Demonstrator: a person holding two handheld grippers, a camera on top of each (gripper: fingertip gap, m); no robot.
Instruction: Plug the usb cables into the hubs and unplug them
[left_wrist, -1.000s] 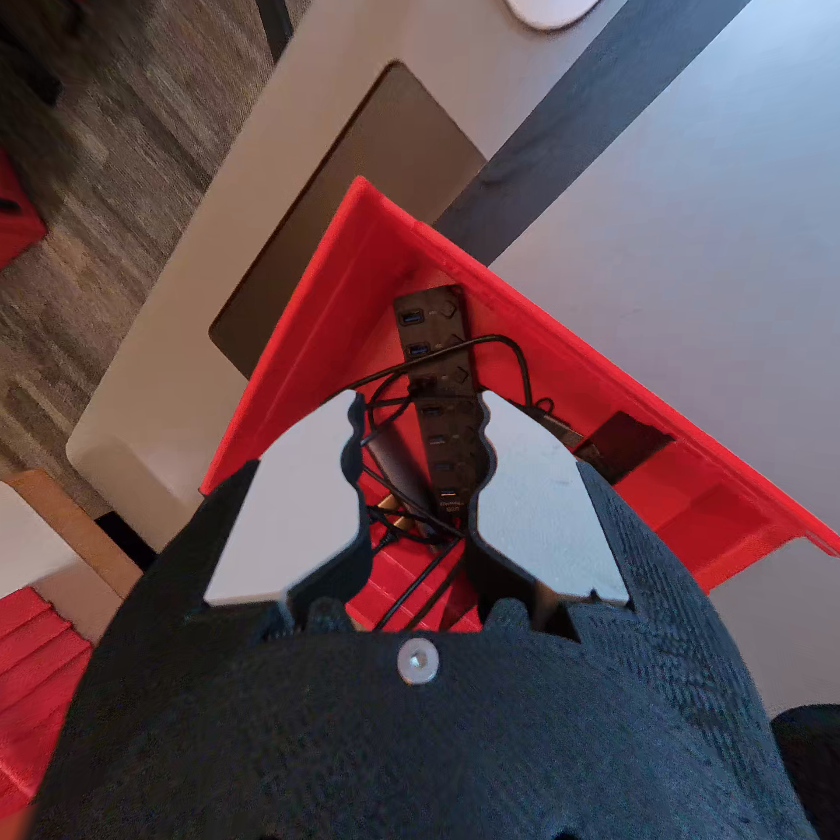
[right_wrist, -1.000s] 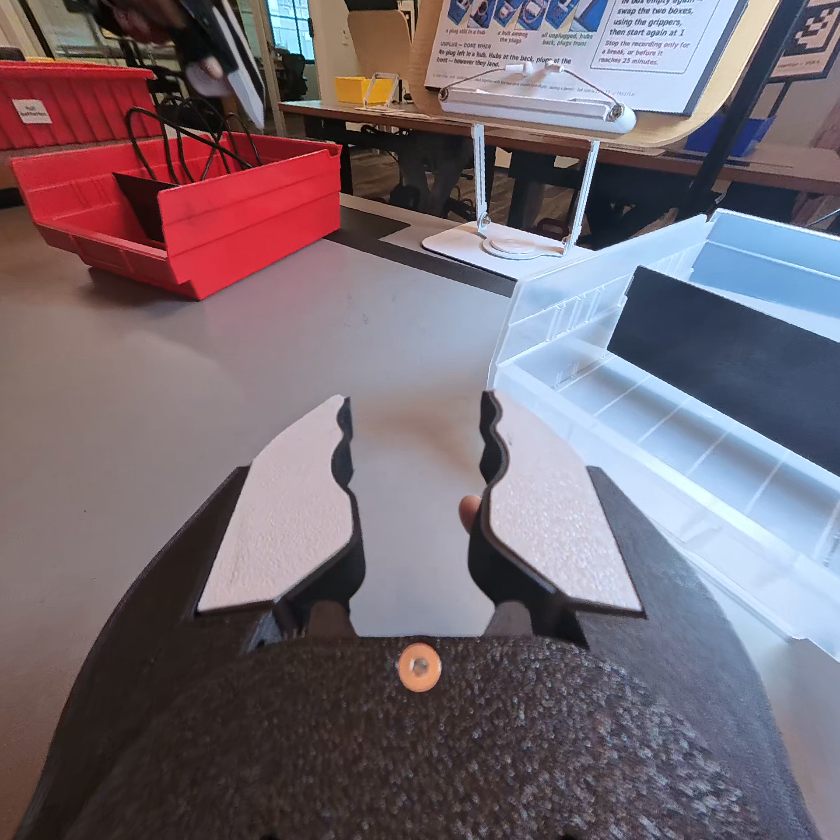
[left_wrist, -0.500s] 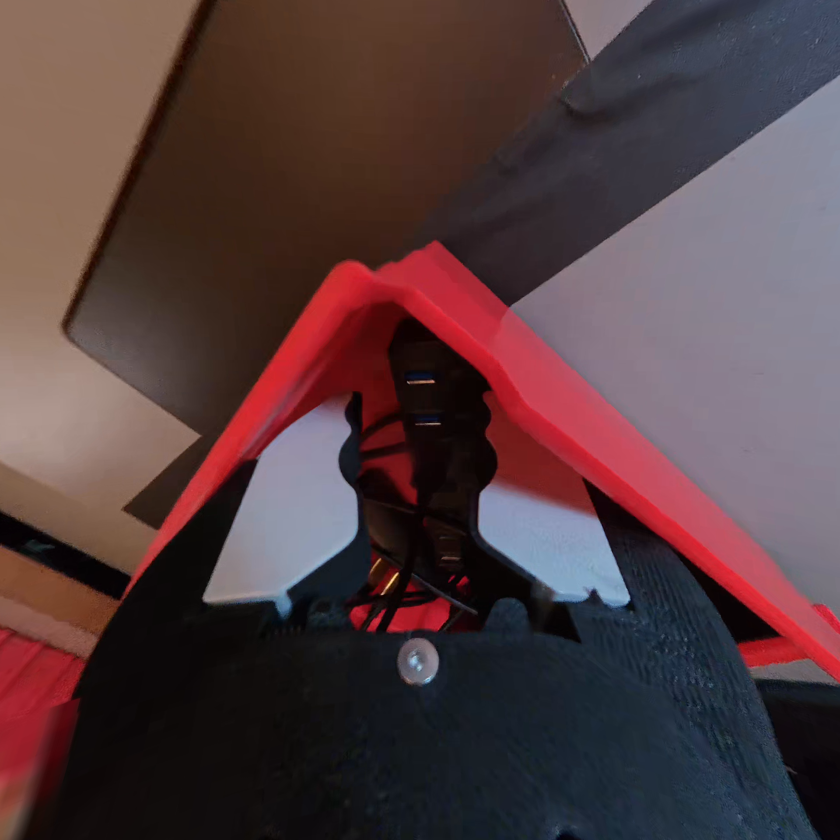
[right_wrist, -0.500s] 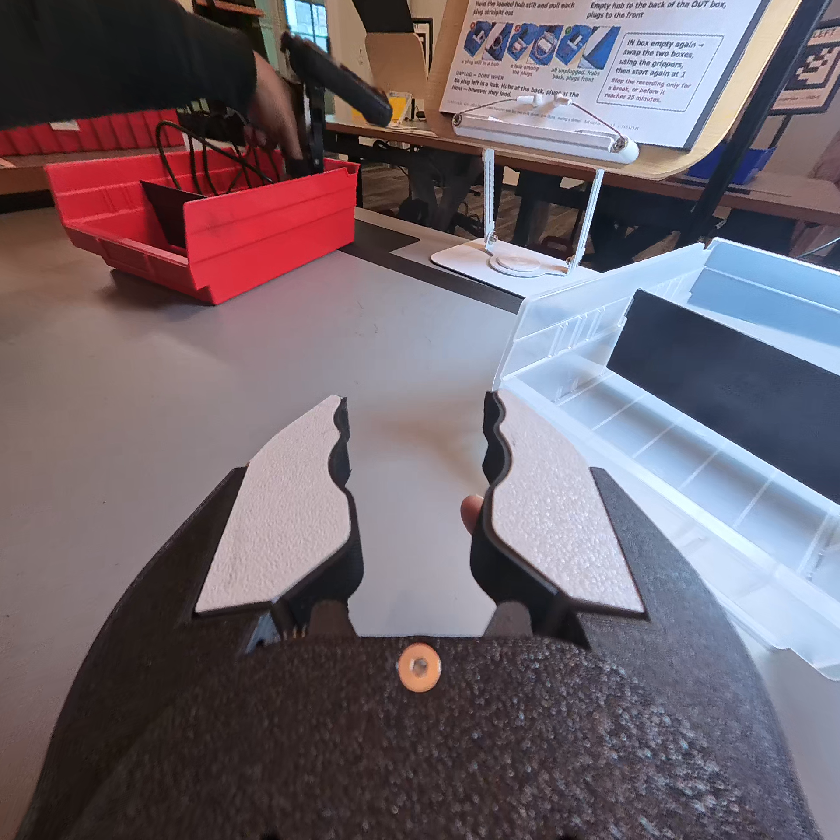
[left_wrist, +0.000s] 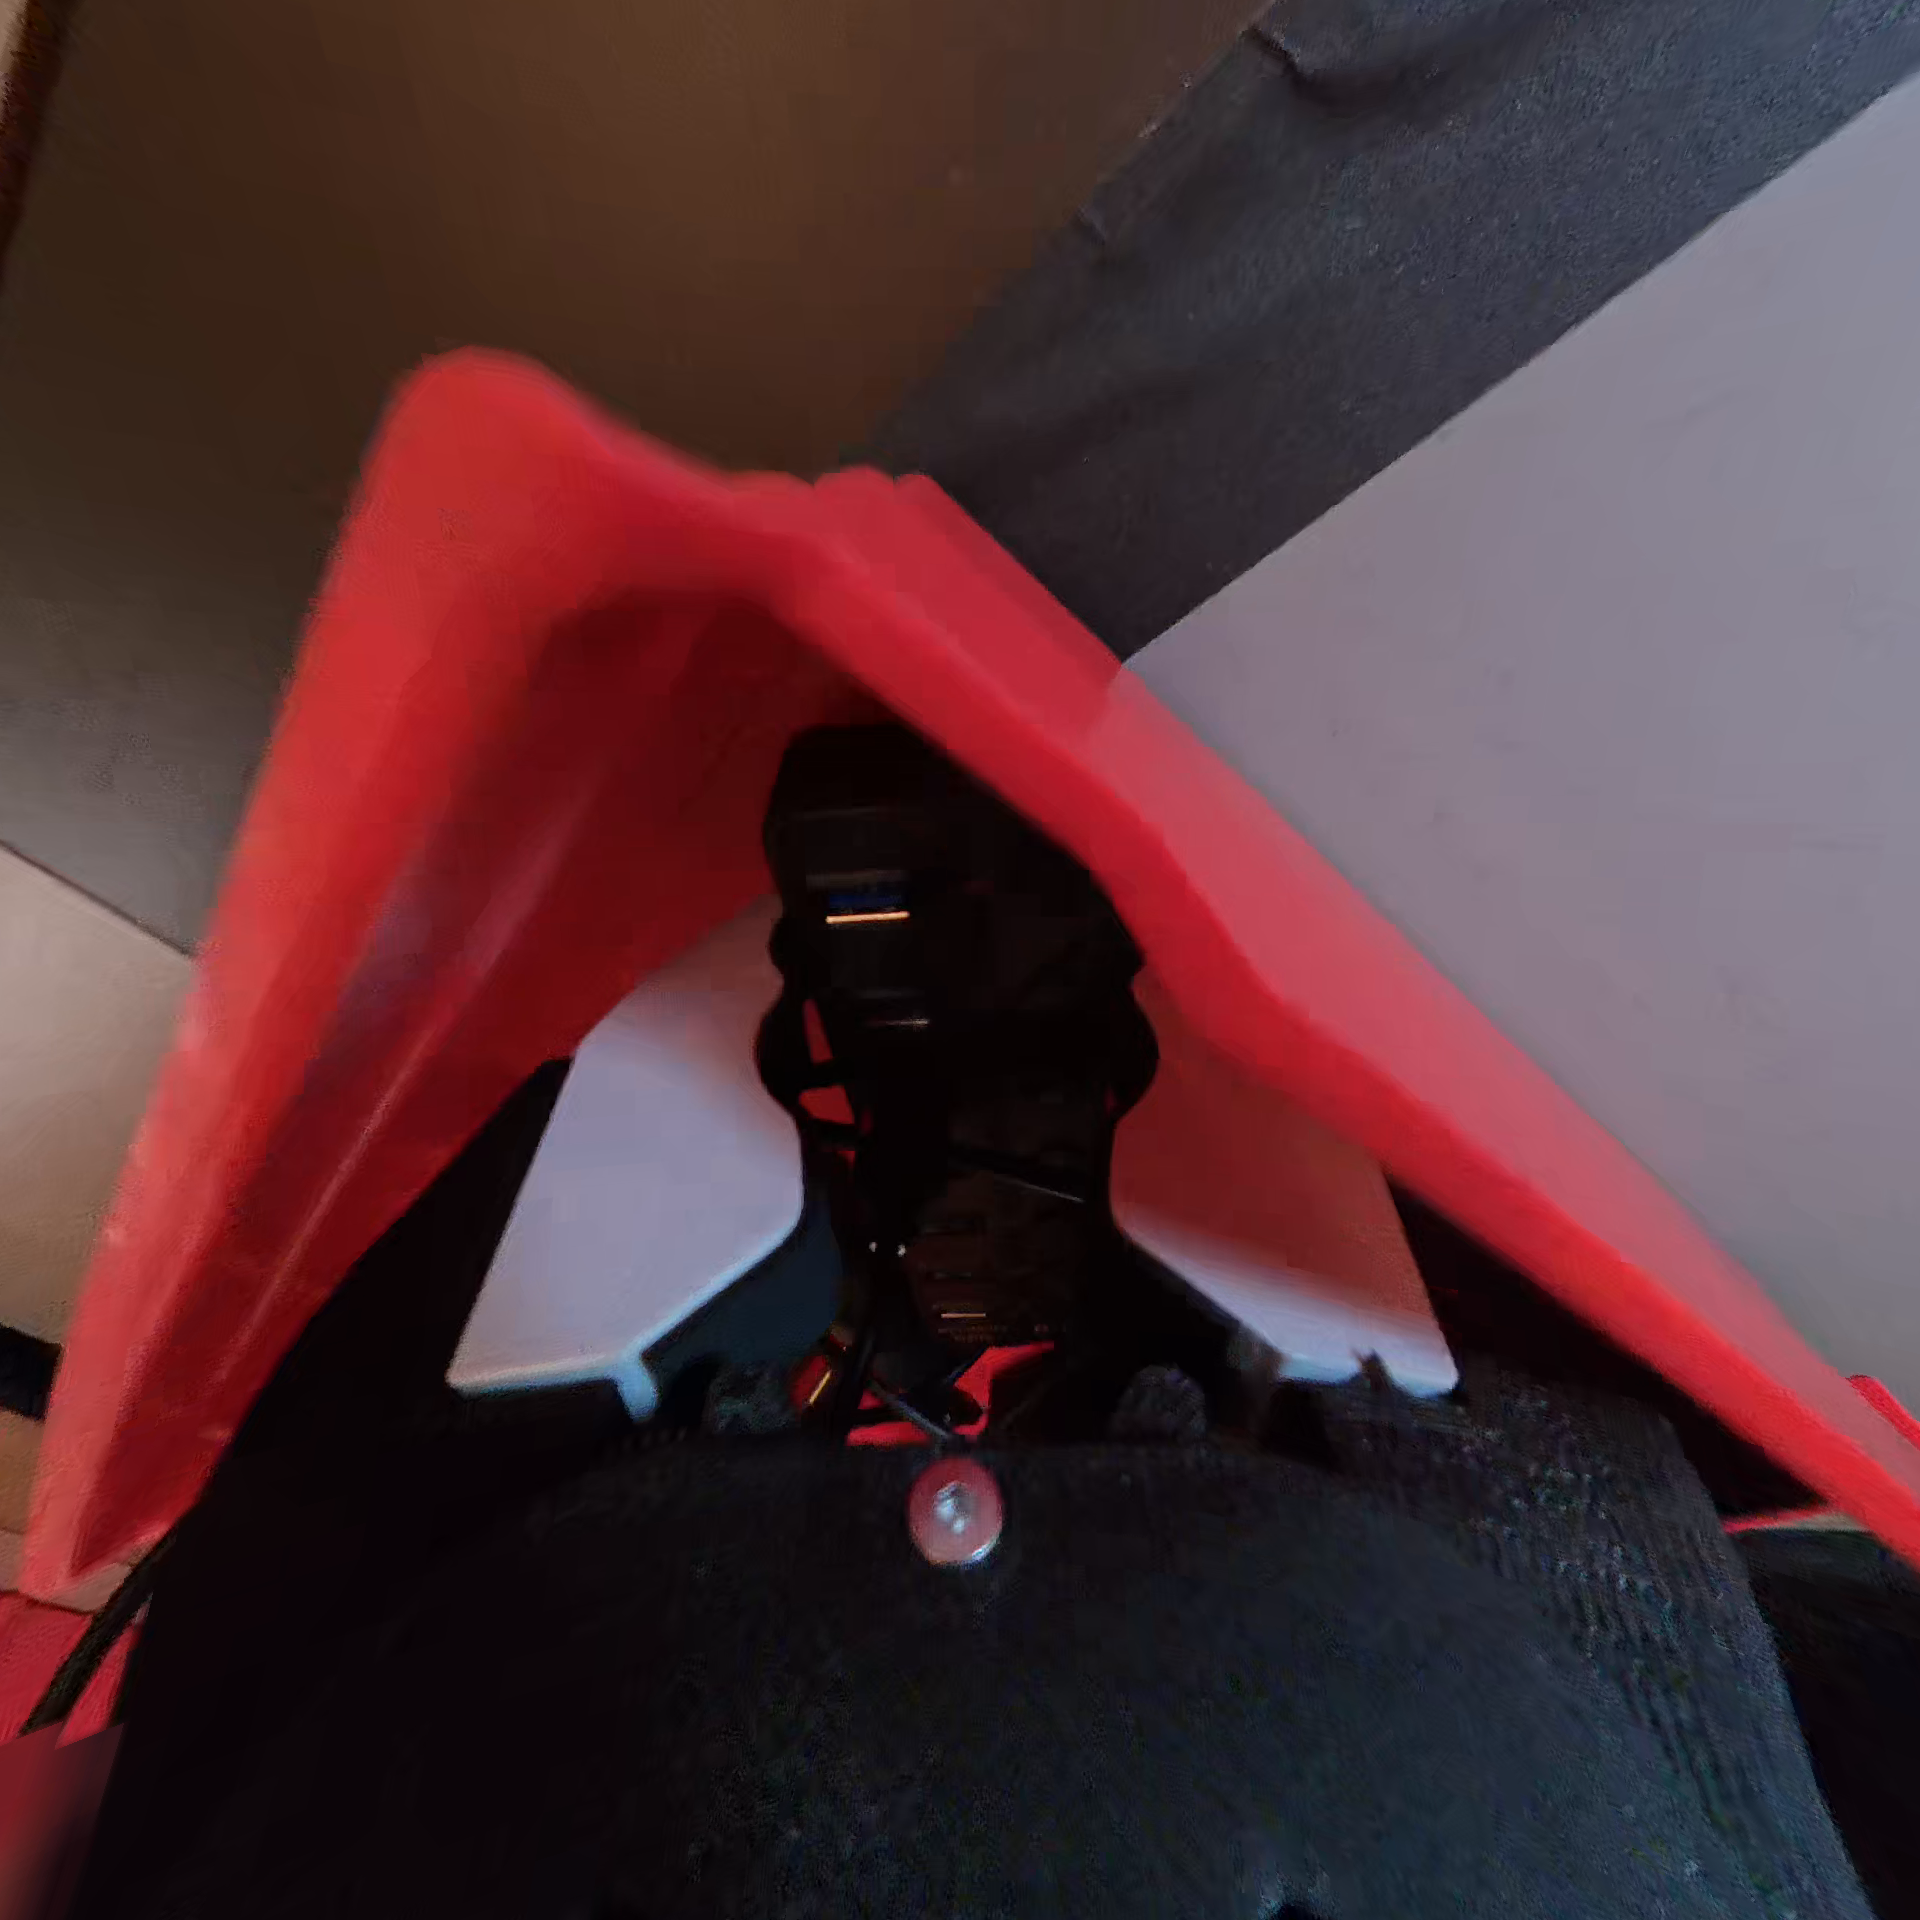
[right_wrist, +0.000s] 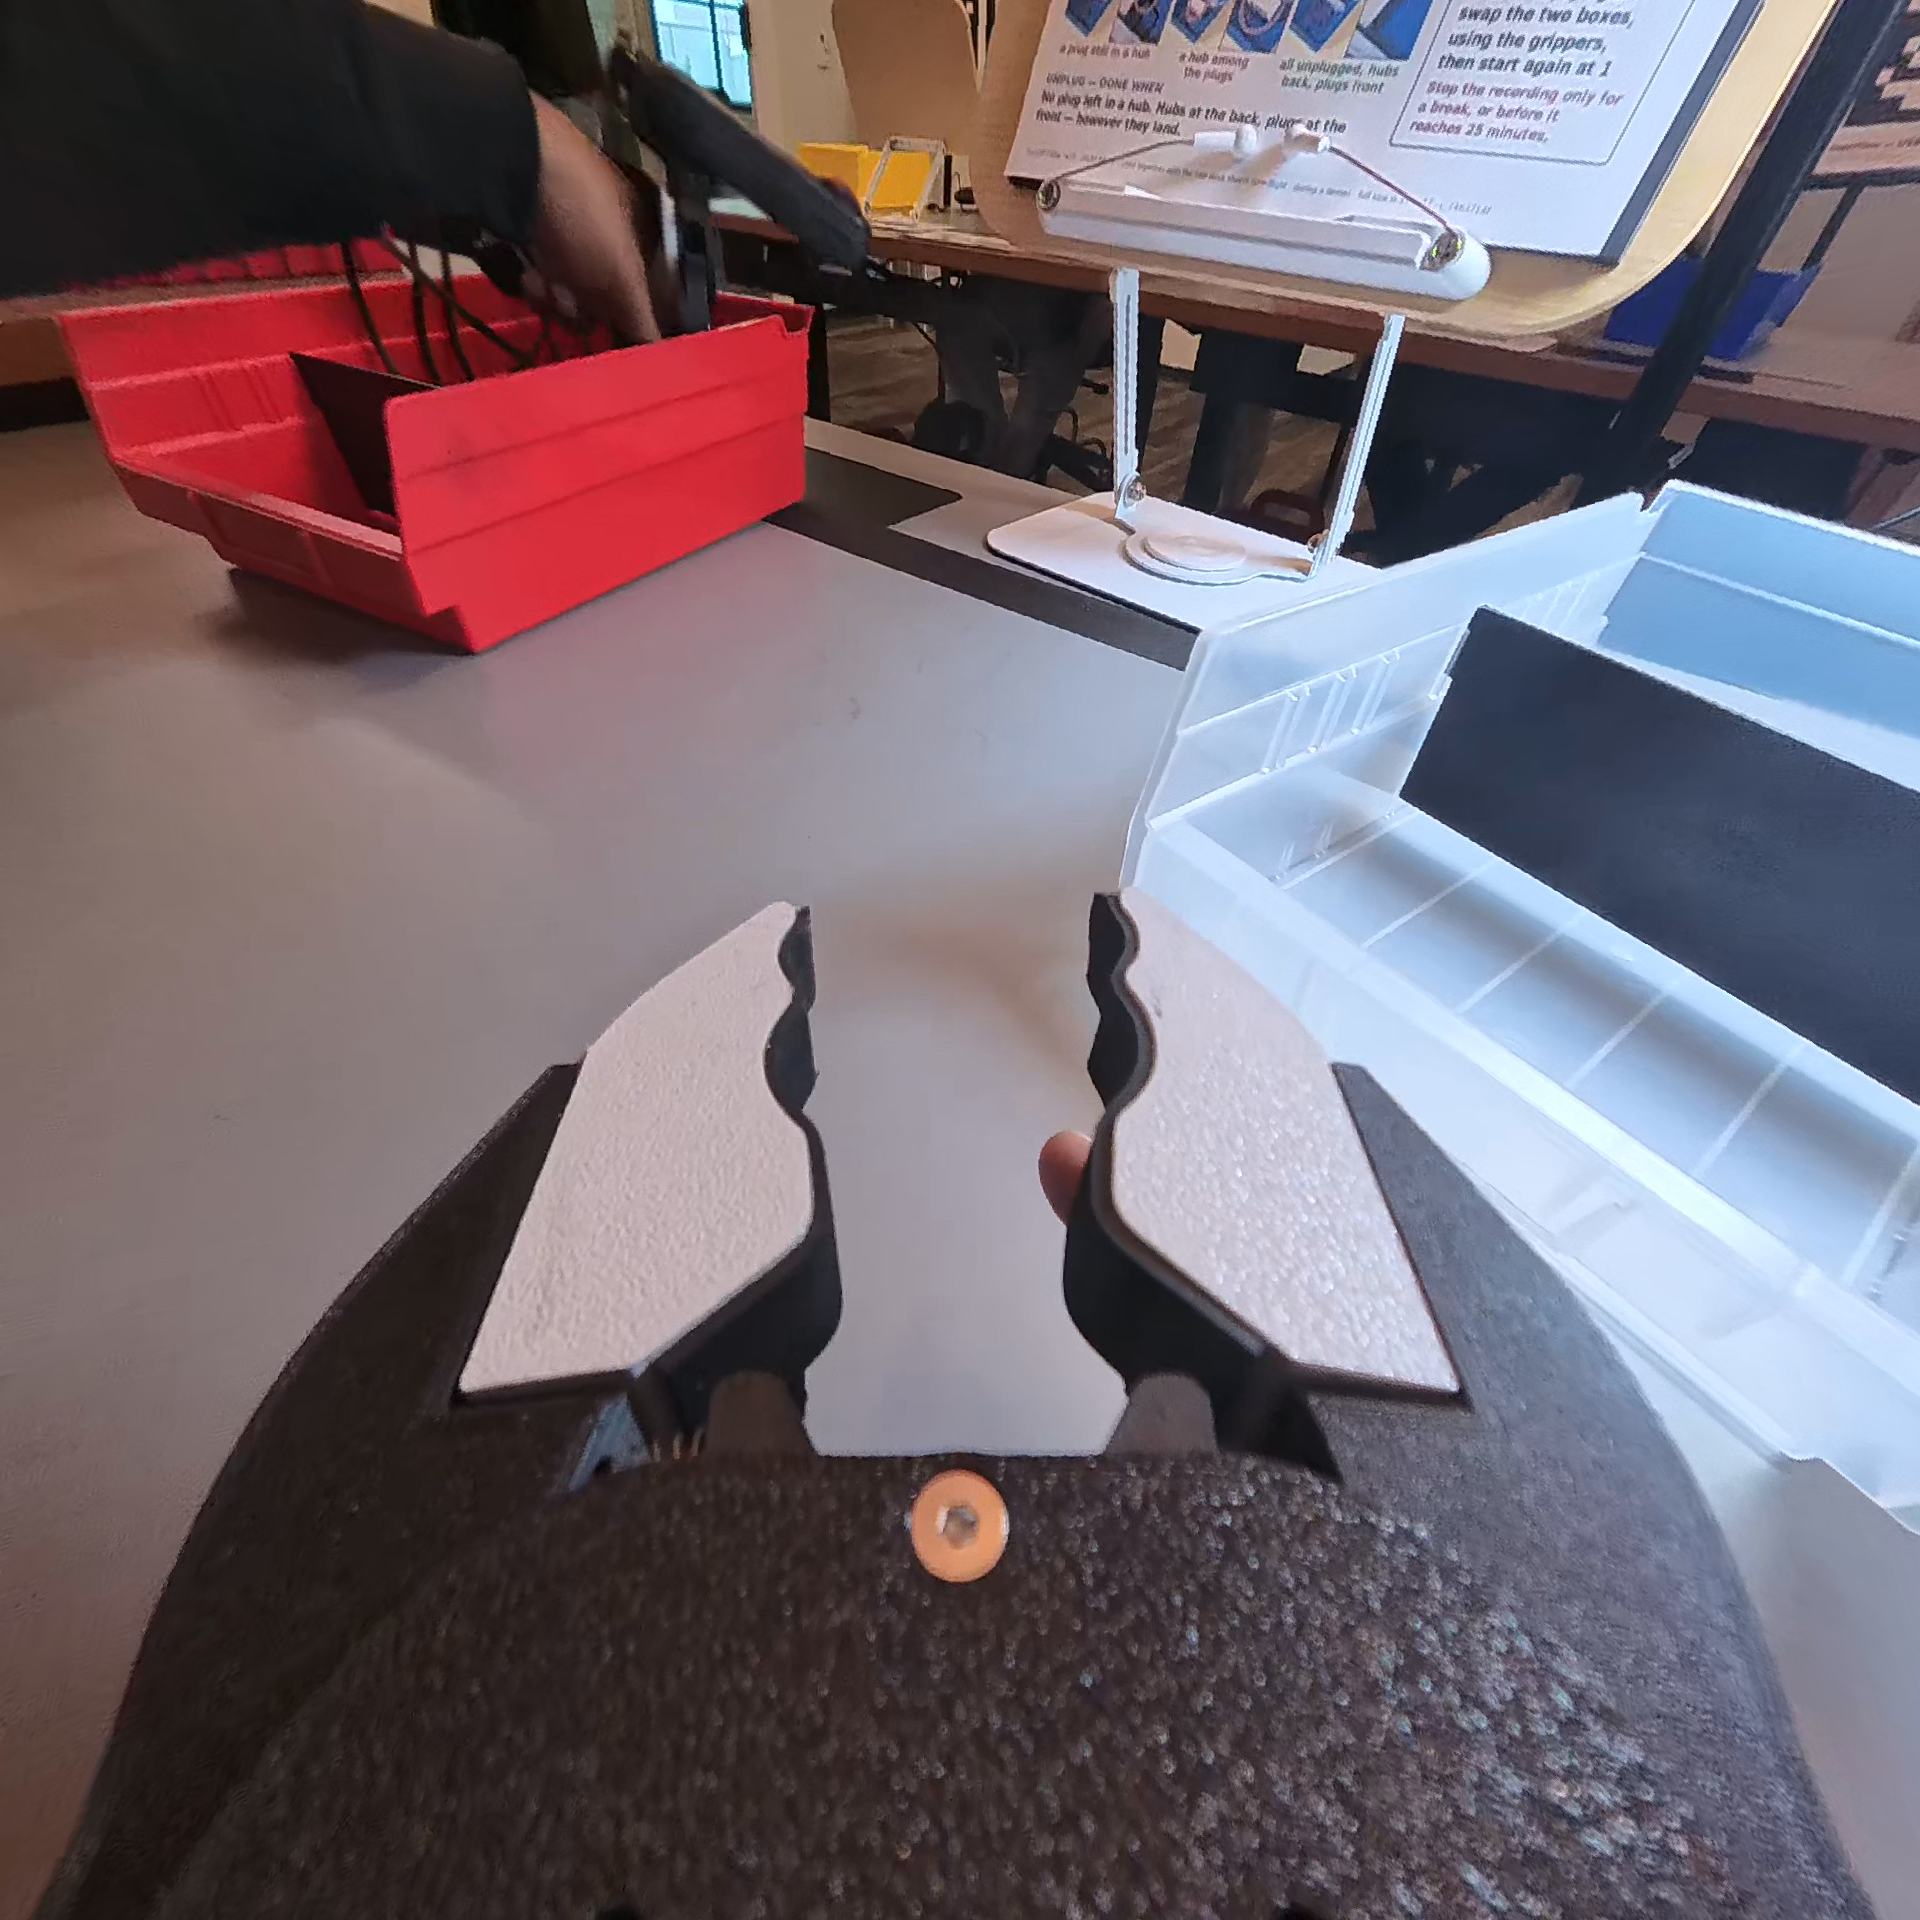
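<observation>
**Left tongs dropping into the red bin over the hub**

On the left, the left tongs (left_wrist: 951, 1049) are sinking deeper into the red plastic bin (left_wrist: 436, 831) than a second ago, when they were hovering above its rim; now the bin's walls are filling the left wrist view. The long black USB hub (left_wrist: 894, 935) is lying in the bin's far corner, directly between the spread tongs, which are not yet closing on it. Thin black cables (left_wrist: 883, 1382) are tangling beneath them. This is suggesting a grasp of the hub is about to begin.

Further right, the right tongs (right_wrist: 948, 1049) are waiting released and empty above the grey surface (right_wrist: 364, 883), as before. To their right, the clear plastic bin (right_wrist: 1351, 852) with a black divider is sitting unused.
</observation>
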